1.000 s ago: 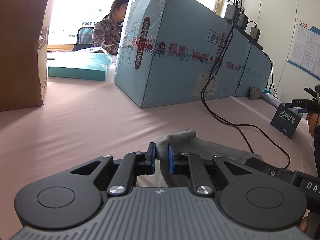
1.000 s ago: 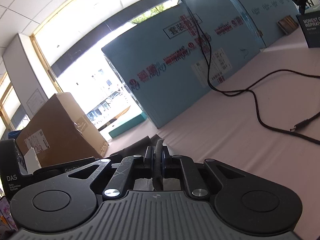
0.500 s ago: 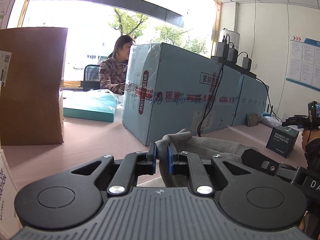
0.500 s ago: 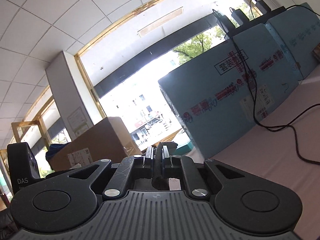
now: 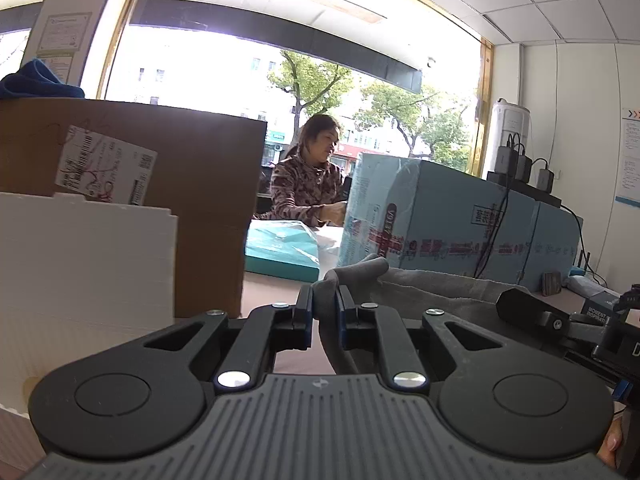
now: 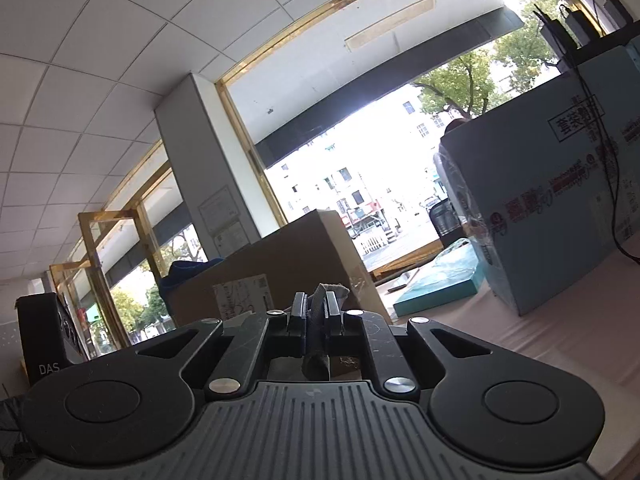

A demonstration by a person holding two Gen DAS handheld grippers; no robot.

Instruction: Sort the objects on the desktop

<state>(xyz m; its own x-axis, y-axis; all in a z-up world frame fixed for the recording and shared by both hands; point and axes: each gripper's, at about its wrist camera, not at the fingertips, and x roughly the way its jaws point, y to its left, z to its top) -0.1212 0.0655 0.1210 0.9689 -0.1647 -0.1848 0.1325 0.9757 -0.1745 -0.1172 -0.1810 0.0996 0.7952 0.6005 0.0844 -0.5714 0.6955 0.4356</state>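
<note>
Up close, the left tool (image 5: 325, 312) is clamped on a fold of grey cloth (image 5: 424, 288), its blue-padded fingers (image 5: 307, 312) pressing a bunched edge between them. That cloth stretches away toward 3 o'clock in the left wrist view, held above the pink desk (image 5: 276, 284), and reaches the right tool (image 6: 316, 312), which is closed tight on another narrow strip of the same cloth; in the right wrist view only a thin grey tab pokes out above the fingers.

At 10 o'clock in the left view stands a closed brown cardboard box (image 5: 200, 200); its contents cannot be seen. It carries a white shipping label (image 5: 106, 170) with barcodes and red scribble, too small to read. A blue bundle (image 5: 36, 82) sits on top of it, cut off by the frame edge. A white foam slab (image 5: 80, 280) in front hides the box's lower left part.

At 1 o'clock a large light-blue carton (image 5: 460, 220) is sealed, wrapped in clear film, with red characters along its side that I cannot make out. Black chargers (image 5: 520, 164) rest on top, with a cable (image 5: 490, 240) hanging down its face. A flat teal box (image 5: 282, 252) lies beside it. A seated person (image 5: 310, 184) is partly hidden behind the carton. At 3 o'clock a small dark box (image 5: 600, 310) reads "MOMENT", the rest cut off by the other tool's body, marked "DAS" in the right view.
</note>
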